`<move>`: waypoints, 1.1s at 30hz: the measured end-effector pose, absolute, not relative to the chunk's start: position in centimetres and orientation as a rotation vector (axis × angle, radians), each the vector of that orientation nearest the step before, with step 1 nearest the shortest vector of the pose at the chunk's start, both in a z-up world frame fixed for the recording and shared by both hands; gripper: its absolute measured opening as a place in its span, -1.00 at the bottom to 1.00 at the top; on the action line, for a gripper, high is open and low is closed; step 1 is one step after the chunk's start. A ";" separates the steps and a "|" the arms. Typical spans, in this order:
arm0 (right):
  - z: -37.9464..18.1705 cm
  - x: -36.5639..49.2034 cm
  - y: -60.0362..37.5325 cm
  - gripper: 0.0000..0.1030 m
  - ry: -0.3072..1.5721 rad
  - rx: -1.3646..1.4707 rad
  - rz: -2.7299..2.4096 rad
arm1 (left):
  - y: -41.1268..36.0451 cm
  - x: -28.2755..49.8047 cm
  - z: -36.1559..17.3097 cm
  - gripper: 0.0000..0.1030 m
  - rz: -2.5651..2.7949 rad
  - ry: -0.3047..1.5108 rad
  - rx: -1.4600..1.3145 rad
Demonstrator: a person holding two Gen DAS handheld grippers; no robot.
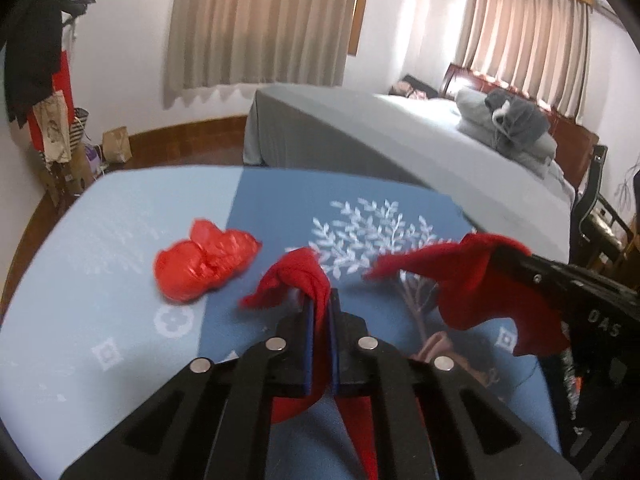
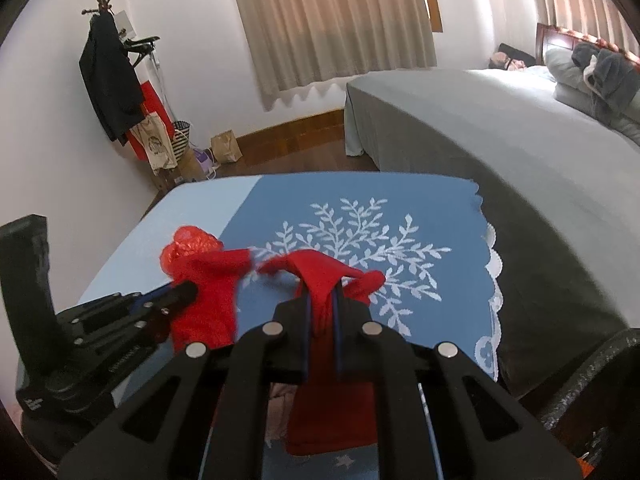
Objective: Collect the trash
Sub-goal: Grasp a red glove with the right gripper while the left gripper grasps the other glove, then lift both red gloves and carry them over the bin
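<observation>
At the far left a coat stand (image 2: 105,4) hung with a dark jacket (image 2: 110,84) stands against the white wall, with cloth bags (image 2: 158,144) and a brown paper bag (image 2: 226,146) on the wooden floor below it, well clear of the table (image 1: 100,216). On the pale left part of the blue cloth, towards the table's left edge, lies a crumpled red plastic bag (image 1: 204,266), resting loose and touched by neither tool. Just right of it the left gripper (image 1: 320,308) has its jaws pressed together on a fold of a red fabric bag (image 1: 298,276) — the cloth bunches above the tips and hangs below them. The right gripper (image 2: 322,300) is likewise clamped on another part of the same red fabric (image 2: 320,268), and the two red handfuls nearly meet over the white leaf print (image 2: 360,240) in the middle of the darker blue panel. The cloth's far edge is bare, and so is its lace-scalloped right edge (image 2: 494,280); the far right corner has open surface. Immediately beyond that right edge rises a grey-covered bed (image 2: 500,128), close against the table, with pillows and a grey bundle (image 1: 516,120) at its wooden headboard. Beige curtains (image 1: 260,24) hang on the back wall — a strip of floor lies open between wall, bed end and the table's far edge.
</observation>
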State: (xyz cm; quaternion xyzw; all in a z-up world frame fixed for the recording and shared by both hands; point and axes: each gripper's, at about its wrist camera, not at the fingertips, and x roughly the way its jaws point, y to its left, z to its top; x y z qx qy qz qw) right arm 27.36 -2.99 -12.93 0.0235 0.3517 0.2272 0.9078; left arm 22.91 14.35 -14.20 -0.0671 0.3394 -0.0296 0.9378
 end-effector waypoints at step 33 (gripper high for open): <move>-5.6 20.1 -8.2 -0.84 0.593 0.094 0.429 | 9.8 17.3 -6.0 -0.88 -0.157 0.542 -0.102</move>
